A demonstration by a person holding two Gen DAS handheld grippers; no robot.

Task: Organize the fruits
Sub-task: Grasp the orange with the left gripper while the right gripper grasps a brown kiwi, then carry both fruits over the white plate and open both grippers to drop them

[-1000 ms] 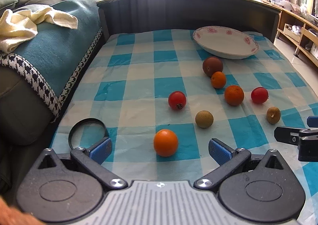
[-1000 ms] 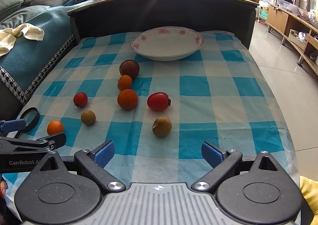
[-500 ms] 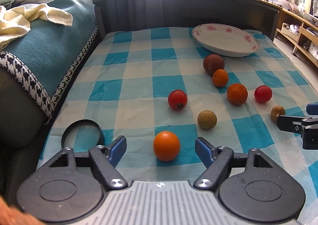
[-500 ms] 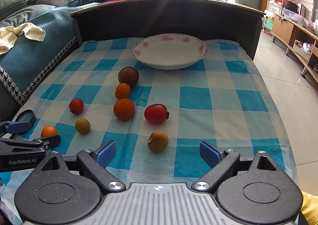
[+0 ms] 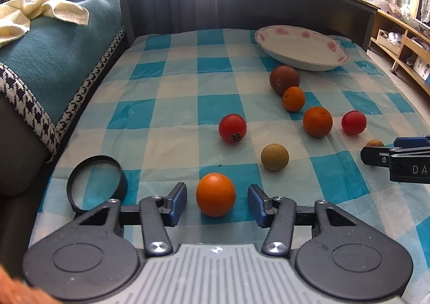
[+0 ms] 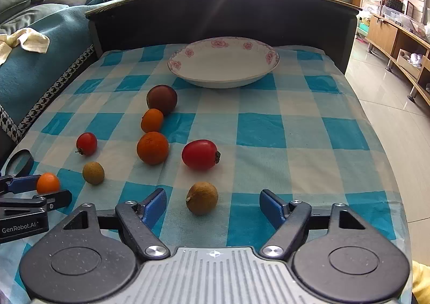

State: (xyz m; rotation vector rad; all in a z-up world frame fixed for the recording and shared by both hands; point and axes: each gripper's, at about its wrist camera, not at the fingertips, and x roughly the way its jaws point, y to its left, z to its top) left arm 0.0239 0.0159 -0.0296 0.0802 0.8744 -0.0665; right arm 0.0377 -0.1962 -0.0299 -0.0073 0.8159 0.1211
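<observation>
Several fruits lie on a blue checked cloth. My left gripper [image 5: 217,203] is open, its blue pads on either side of a small orange [image 5: 215,194] without touching it; that orange also shows in the right wrist view [image 6: 47,182]. My right gripper [image 6: 212,203] is open around a brown kiwi-like fruit [image 6: 202,198], pads apart from it. Further off lie a tan round fruit [image 5: 275,156], a red tomato [image 5: 232,128], two oranges [image 5: 317,121], another red tomato [image 6: 199,154] and a dark plum [image 6: 162,99]. A white flowered plate [image 6: 223,62] stands empty at the back.
A black-rimmed magnifying lens [image 5: 94,182] lies left of my left gripper. A sofa with a teal cover [image 5: 53,62] borders the left side. A dark raised board [image 6: 215,13] closes the far end. The cloth's right edge drops to the floor [image 6: 389,105].
My left gripper's jaws have narrowed around the small orange and moved forward. My right gripper has moved forward so the brown fruit now sits between its pads.
</observation>
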